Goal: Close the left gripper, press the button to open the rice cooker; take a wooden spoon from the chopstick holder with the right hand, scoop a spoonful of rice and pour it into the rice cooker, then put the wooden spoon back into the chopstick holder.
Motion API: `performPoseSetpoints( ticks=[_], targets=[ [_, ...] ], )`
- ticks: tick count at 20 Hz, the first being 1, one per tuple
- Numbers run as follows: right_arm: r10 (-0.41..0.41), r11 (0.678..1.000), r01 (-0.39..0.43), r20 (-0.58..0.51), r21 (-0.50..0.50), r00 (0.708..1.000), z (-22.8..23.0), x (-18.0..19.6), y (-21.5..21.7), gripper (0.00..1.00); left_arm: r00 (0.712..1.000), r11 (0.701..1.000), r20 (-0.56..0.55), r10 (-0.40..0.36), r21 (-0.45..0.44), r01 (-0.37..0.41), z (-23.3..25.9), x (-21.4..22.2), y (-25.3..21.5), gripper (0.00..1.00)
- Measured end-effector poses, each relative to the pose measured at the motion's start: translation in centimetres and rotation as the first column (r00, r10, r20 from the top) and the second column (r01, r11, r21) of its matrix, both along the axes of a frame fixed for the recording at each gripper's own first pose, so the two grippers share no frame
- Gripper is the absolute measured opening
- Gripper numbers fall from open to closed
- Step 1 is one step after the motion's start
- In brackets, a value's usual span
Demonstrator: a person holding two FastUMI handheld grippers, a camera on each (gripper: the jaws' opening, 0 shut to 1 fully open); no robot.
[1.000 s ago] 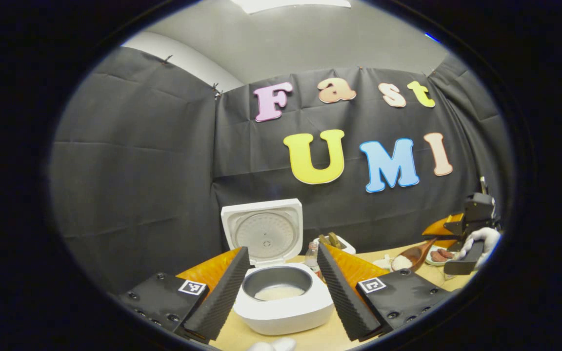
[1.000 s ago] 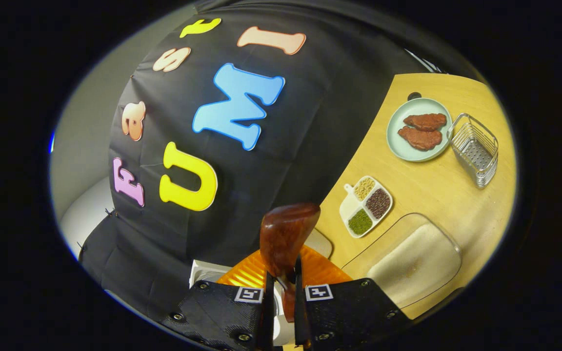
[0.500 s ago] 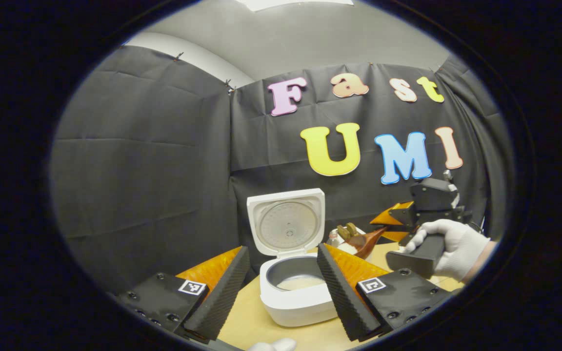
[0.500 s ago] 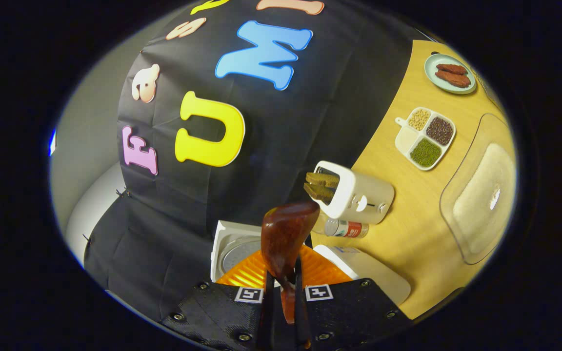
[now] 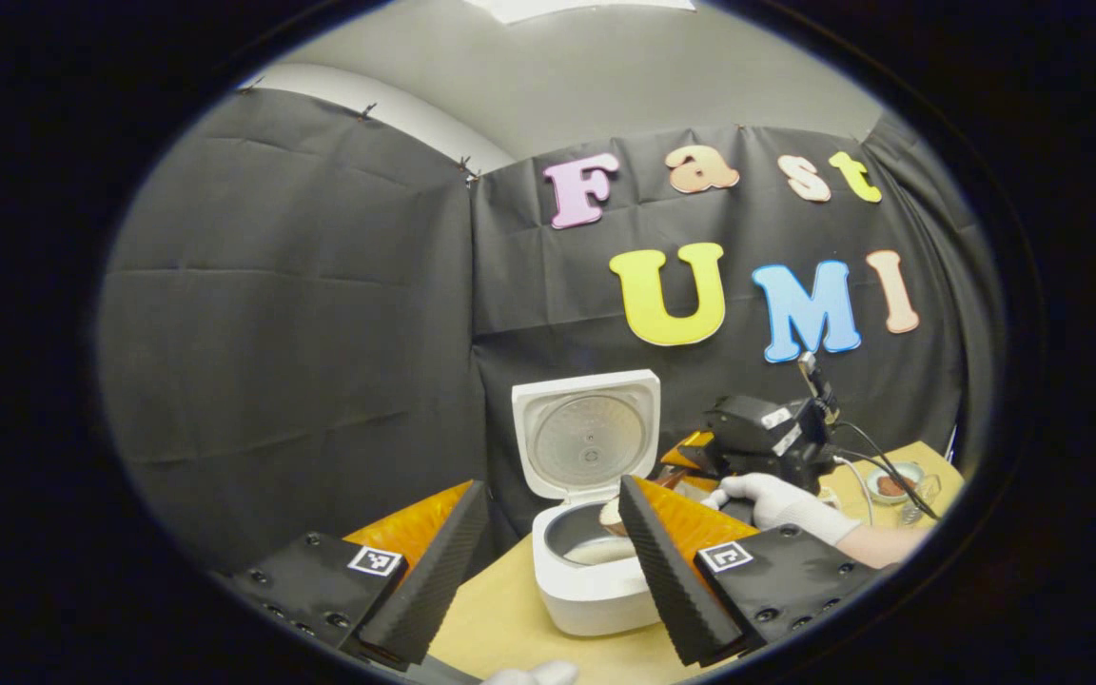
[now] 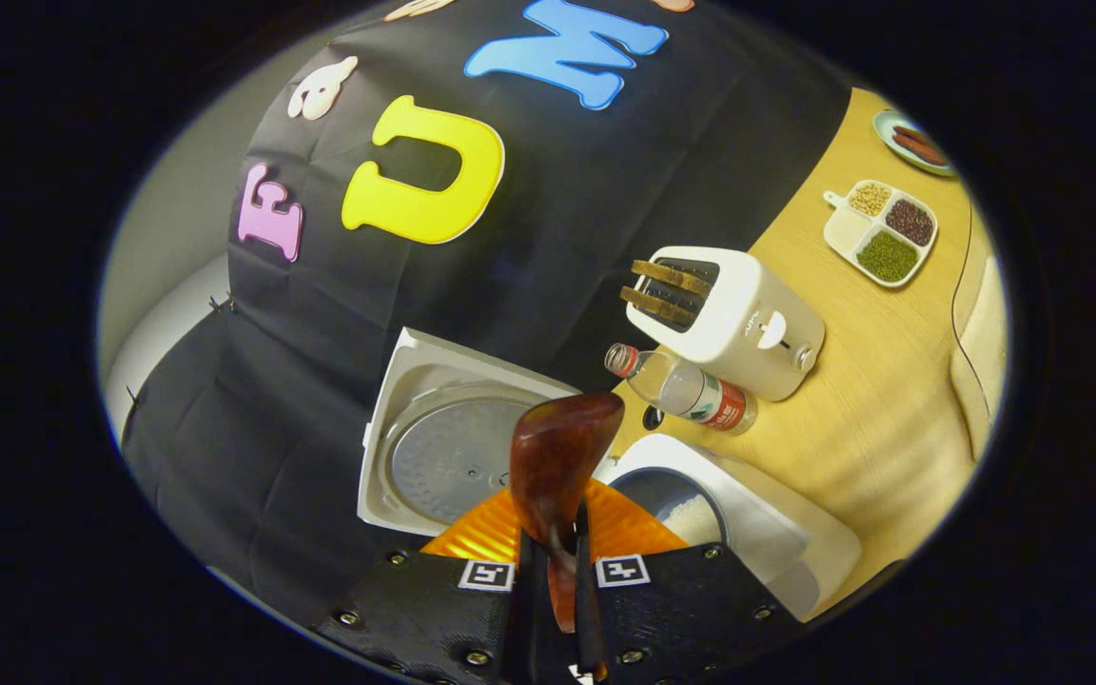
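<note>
I'm at the pour. My right tool [image 6: 553,580] has its fingers pinched tight on the handle of the spoon [image 6: 557,457], whose bowl sits above the open cooker [image 6: 767,533]. In the left gripper view the same bowl, with what looks like pale rice on it, hangs at the pot's [image 5: 596,547] rim, the gloved hand [image 5: 776,499] behind it. My left tool [image 5: 548,561] idles with its fingers spread wide and nothing between them, the cooker seen through the gap.

Next, as I judge it, I roll the right wrist so the bowl tips into the pot and not onto the white rim, then carry the spoon back to the holder, which I can't pick out here.

The spoon is dark glossy wood, rounded and smooth. The cooker is a white, soft-cornered box; its lid [image 6: 434,447] stands upright with a dull metal disc inside, and the pot is grey with some rice already at the bottom. Beside it on the pale wooden counter [image 6: 890,400] lie a clear bottle [image 6: 681,385] and a white toaster [image 6: 729,319] holding two brown slices.
</note>
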State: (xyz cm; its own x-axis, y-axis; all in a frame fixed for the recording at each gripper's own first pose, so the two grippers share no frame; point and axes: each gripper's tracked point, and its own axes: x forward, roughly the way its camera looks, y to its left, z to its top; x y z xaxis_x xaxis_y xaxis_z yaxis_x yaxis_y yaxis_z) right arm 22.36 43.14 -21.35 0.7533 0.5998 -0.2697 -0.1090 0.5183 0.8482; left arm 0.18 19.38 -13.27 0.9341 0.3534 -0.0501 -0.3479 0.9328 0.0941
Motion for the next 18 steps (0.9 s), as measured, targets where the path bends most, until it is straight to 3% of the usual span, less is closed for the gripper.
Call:
performPoseSetpoints(
  ticks=[5,7,11,15,18],
  targets=[
    [0.018,0.988,-0.009,0.058,-0.156,0.998,-1.7,0.6,0.6,0.17,0.999,0.999,-0.025,0.039,0.002,-0.039,-1.1,-0.7,1.5,0.99],
    [0.045,0.964,-0.007,0.135,-0.267,0.990,-1.7,0.7,0.7,0.16,0.998,0.998,-0.028,0.058,0.007,-0.058,-1.2,-1.2,1.9,0.99],
    [0.100,0.887,0.037,0.271,-0.460,0.957,-1.1,0.8,0.7,0.17,0.997,0.998,-0.035,0.065,0.000,-0.065,-1.7,-1.5,1.8,0.99],
    [0.204,0.807,0.064,0.380,-0.587,0.902,-0.2,0.9,1.8,0.17,0.997,0.997,-0.030,0.077,-0.005,-0.077,-1.6,-1.7,2.0,0.99],
    [0.299,0.726,0.114,0.461,-0.678,0.835,0.8,0.4,2.7,0.16,0.996,0.996,-0.029,0.088,-0.008,-0.089,-1.6,-1.9,2.1,0.99]
  ],
)
